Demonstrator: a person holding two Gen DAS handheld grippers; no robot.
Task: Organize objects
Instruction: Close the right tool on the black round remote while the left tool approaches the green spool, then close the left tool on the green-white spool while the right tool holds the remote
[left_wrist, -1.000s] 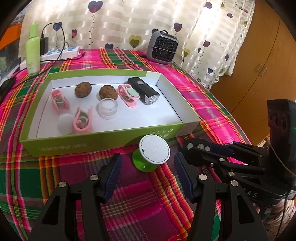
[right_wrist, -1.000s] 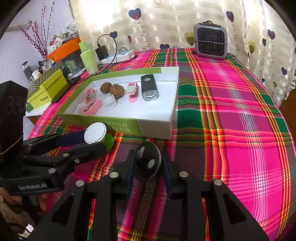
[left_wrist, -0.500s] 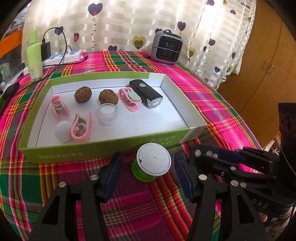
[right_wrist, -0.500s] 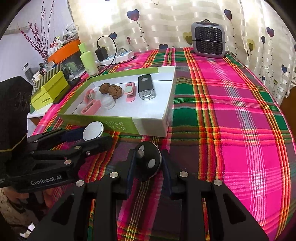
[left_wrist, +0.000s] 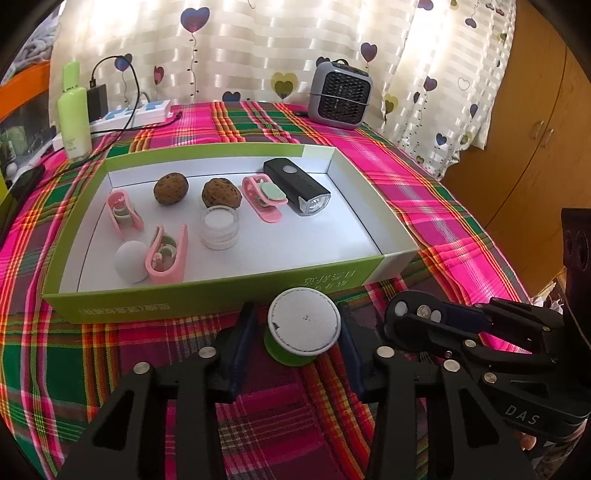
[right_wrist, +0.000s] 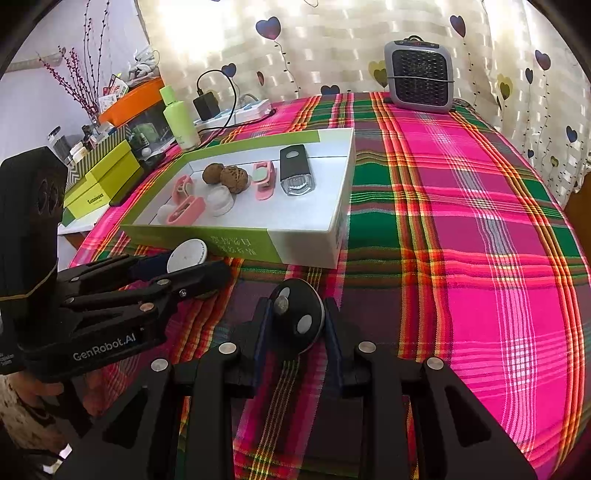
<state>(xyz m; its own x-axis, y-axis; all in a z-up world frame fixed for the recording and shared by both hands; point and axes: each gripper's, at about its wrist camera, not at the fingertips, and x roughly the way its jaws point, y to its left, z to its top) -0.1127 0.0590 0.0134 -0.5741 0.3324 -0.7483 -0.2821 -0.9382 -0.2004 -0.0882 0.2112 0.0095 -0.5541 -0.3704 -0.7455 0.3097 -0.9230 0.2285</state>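
The left gripper (left_wrist: 297, 338) clasped the green spool (left_wrist: 301, 334); the right gripper (right_wrist: 297, 325) clenched a black disc (right_wrist: 297, 319). Each should lift clear of the box (left_wrist: 221, 295) wall before release.

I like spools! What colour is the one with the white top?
Green spool, best seen in left wrist view.

Three pink clips (left_wrist: 125, 211), two walnuts (left_wrist: 171, 188), one black bike light (left_wrist: 297, 186), one clear jar (left_wrist: 219, 227), one white ball (left_wrist: 131, 261), two grippers (left_wrist: 297, 341).
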